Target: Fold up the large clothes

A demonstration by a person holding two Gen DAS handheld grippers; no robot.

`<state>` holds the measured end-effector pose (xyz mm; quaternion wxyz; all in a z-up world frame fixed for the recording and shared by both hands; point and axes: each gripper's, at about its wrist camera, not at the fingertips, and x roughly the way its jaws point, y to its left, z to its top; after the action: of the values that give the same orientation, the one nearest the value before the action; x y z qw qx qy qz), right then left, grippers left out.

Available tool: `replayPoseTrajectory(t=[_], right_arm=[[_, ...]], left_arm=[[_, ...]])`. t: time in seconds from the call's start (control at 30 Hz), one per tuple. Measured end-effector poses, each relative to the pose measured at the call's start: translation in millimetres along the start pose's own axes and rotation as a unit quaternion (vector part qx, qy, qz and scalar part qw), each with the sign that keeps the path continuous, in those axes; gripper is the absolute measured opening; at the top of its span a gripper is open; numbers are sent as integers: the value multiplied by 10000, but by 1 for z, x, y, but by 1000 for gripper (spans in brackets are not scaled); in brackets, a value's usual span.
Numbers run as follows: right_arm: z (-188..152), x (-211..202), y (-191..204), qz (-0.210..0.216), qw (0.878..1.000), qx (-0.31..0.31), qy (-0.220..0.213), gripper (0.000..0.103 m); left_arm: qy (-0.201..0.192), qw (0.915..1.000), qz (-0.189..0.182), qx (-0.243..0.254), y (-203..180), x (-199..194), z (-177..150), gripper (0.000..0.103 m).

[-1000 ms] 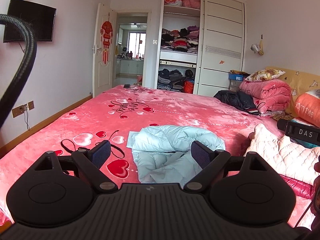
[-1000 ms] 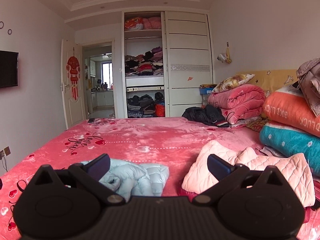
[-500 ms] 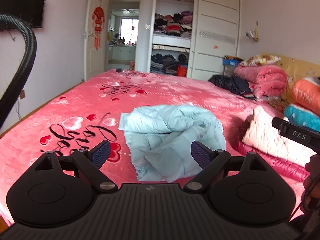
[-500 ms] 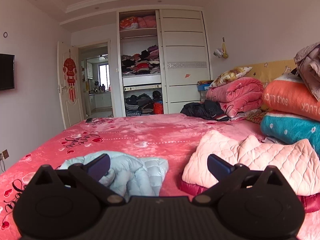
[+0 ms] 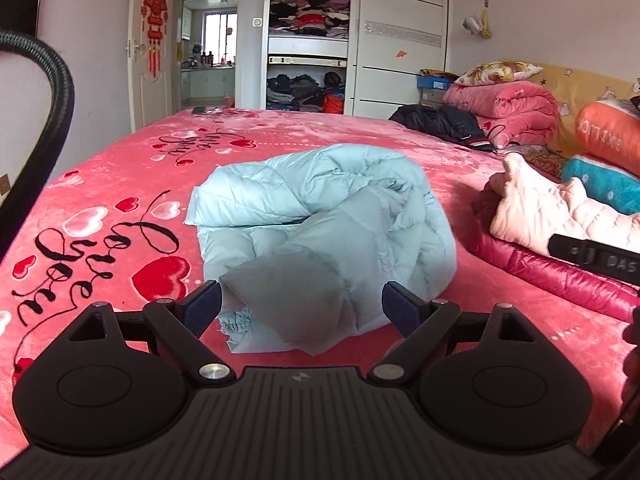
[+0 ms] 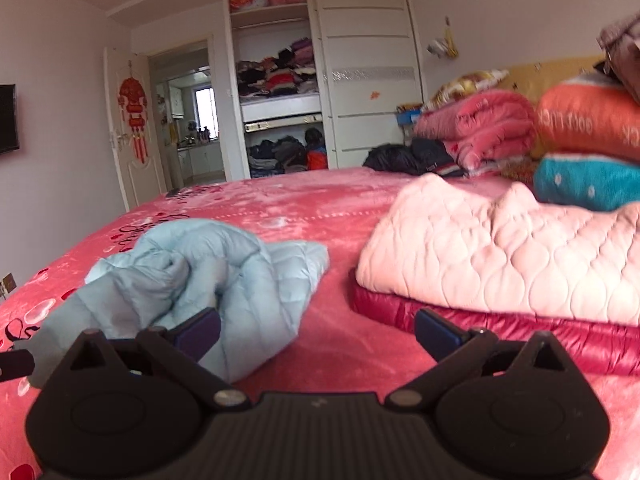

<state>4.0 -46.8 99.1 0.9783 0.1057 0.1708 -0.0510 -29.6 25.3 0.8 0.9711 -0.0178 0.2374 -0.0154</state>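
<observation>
Lying crumpled near the middle of the bed [image 5: 100, 152], the pale blue quilted jacket [image 5: 320, 232] is awaiting folding. The left tool [image 5: 301, 309] is hovering just before its near hem, jaws wide and empty, evidently lining up a grasp. The right tool [image 6: 317, 330] is likewise standing wide, holding nothing, beside the jacket's right edge.

Left hand-held gripper [image 5: 301, 308], spread wide, hovers seemingly just above light-blue jacket [image 5: 320, 232].
</observation>
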Motion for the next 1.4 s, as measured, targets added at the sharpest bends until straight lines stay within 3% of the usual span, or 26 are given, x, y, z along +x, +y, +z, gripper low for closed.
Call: replayPoseTrajectory(t=[0.47,0.57,0.63,0.77,1.07,1.23,1.4], right_arm=[[-7,24,-22,0,9983,453,378,102],[-6,25,-28,31,9973,606,409,102],[-3,26,-34,-6,9969,692,385,102],[-2,28,-49,-69,9938,1031,406,102],[-2,30,-86,-156,9827,1775,507,102],[-3,28,-104,-114,9761,2105,536,102],[-2,26,-117,67,9729,2240,573,102]], left_arm=[[109,9998,120,-93,-2,27,3,100],[127,9999,82,-71,-9,29,8,57],[139,9999,51,-52,-15,29,12,37],[105,9999,-85,94,-28,23,21,14],[174,9935,-1007,506,-70,-16,30,6],[315,9844,-1545,778,-94,-40,15,4],[515,9702,-2124,1045,-121,-60,-8,3]])
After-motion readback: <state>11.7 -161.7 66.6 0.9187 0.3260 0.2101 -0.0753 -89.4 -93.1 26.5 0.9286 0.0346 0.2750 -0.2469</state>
